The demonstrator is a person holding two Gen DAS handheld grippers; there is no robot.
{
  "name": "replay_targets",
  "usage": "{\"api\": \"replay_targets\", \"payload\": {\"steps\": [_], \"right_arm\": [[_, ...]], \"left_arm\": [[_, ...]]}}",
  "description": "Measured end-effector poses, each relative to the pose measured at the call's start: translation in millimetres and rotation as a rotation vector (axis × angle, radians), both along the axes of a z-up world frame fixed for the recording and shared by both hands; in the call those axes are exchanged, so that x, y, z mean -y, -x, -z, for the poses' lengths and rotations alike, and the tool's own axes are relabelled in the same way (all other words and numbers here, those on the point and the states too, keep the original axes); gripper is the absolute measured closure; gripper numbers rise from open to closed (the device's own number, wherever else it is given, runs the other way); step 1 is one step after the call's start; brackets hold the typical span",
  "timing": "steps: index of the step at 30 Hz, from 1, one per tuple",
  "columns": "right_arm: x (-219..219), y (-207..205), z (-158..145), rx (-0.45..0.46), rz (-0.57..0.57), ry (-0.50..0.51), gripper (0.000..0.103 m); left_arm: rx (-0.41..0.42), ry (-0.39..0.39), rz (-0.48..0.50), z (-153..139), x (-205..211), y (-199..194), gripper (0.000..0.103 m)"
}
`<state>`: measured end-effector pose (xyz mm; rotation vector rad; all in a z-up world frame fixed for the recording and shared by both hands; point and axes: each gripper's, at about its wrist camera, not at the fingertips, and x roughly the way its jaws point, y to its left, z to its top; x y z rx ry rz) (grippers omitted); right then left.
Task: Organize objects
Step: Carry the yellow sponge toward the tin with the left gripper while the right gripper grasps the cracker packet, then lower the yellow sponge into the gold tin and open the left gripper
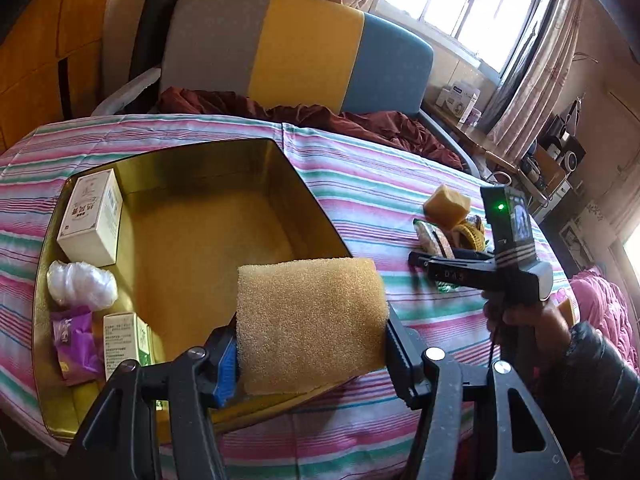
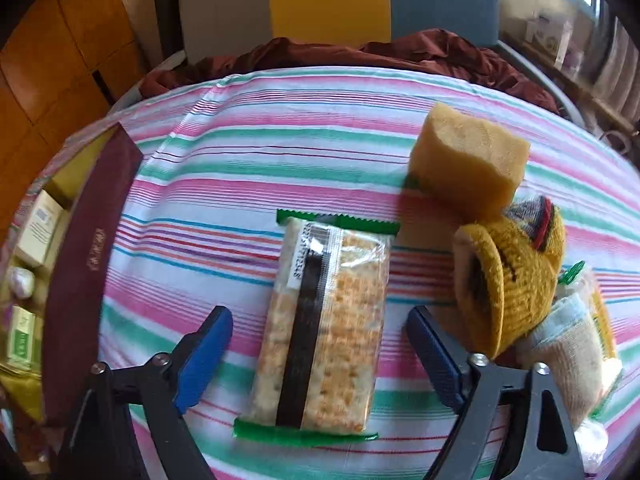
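My left gripper [image 1: 312,344] is shut on a yellow sponge [image 1: 310,322] and holds it over the near right corner of the open gold tin box [image 1: 192,220]. The box holds a white carton [image 1: 92,218], a crumpled plastic wrap [image 1: 80,284], a purple sachet [image 1: 74,340] and a green-white carton [image 1: 128,340]. My right gripper [image 2: 320,344] is open, its blue fingers on either side of a clear cracker packet [image 2: 326,328] lying on the striped cloth. It also shows in the left wrist view [image 1: 416,258], held low over the cloth.
A second yellow sponge [image 2: 468,160], a mustard knitted sock [image 2: 508,276] and a pale sock with another packet [image 2: 576,360] lie right of the crackers. The box's maroon wall [image 2: 84,264] stands to the left. A tricolour headboard [image 1: 296,48] and dark red blanket [image 1: 360,120] lie beyond.
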<state>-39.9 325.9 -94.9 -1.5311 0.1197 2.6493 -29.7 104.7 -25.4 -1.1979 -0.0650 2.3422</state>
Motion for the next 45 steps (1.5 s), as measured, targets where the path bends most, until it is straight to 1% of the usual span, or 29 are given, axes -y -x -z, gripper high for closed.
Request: {"api": "replay_targets", "payload": {"steps": [1, 2, 3, 8, 14, 18, 23, 27, 30, 34, 36, 38, 40, 42, 45], "right_arm": [[1.6, -1.1, -2.3, -0.002, -0.013, -0.001, 0.038], [2.5, -2.1, -3.8, 0.001, -0.022, -0.009, 0.048], [2.3, -2.9, -4.0, 0.006, -0.033, -0.008, 0.049], [-11.0, -5.3, 0.4, 0.009, -0.071, 0.077, 0.046], [-2.4, -6.4, 0.6, -0.001, -0.092, 0.022, 0.047], [6.5, -8.3, 0.7, -0.012, -0.104, -0.034, 0.048], [9.1, -8.6, 1.3, -0.016, -0.120, -0.054, 0.051], [9.7, -9.0, 1.2, -0.021, -0.127, -0.070, 0.052], [12.4, -9.5, 1.2, -0.024, -0.133, -0.083, 0.053], [13.6, -10.4, 0.6, -0.025, -0.143, -0.090, 0.055], [14.7, -10.7, 0.4, -0.026, -0.147, -0.095, 0.056], [15.9, -10.8, 0.7, -0.026, -0.148, -0.100, 0.056], [15.6, -10.8, 0.9, -0.026, -0.148, -0.099, 0.056], [15.6, -11.0, 1.1, -0.027, -0.147, -0.100, 0.056], [15.2, -11.0, 1.4, -0.027, -0.148, -0.099, 0.056]], "left_arm": [[0.002, 0.001, 0.003, 1.5, 0.2, -1.6, 0.042], [0.005, 0.000, 0.007, 2.7, 0.0, -1.8, 0.042], [0.006, -0.001, 0.011, 3.6, -0.2, -2.5, 0.042], [0.007, -0.004, 0.037, 5.6, -5.8, -5.6, 0.042], [0.018, -0.011, 0.054, 7.7, -8.7, -8.4, 0.042], [0.019, -0.022, 0.039, 6.6, -4.2, -6.7, 0.042], [0.022, -0.021, 0.025, 7.1, -1.4, -6.1, 0.042], [0.002, -0.025, 0.024, 1.4, 1.2, -4.8, 0.042], [-0.009, -0.040, -0.029, -5.3, 16.9, 7.2, 0.042], [-0.010, -0.030, -0.114, -10.4, 41.7, 27.6, 0.042], [0.009, -0.043, -0.152, -11.1, 54.7, 40.9, 0.042], [0.056, -0.073, -0.204, -8.8, 69.2, 60.8, 0.042], [0.073, -0.078, -0.235, -6.8, 77.0, 75.8, 0.042], [0.080, -0.064, -0.245, -4.5, 78.1, 88.3, 0.042], [0.090, -0.011, -0.254, 5.2, 74.8, 103.8, 0.042]]}}
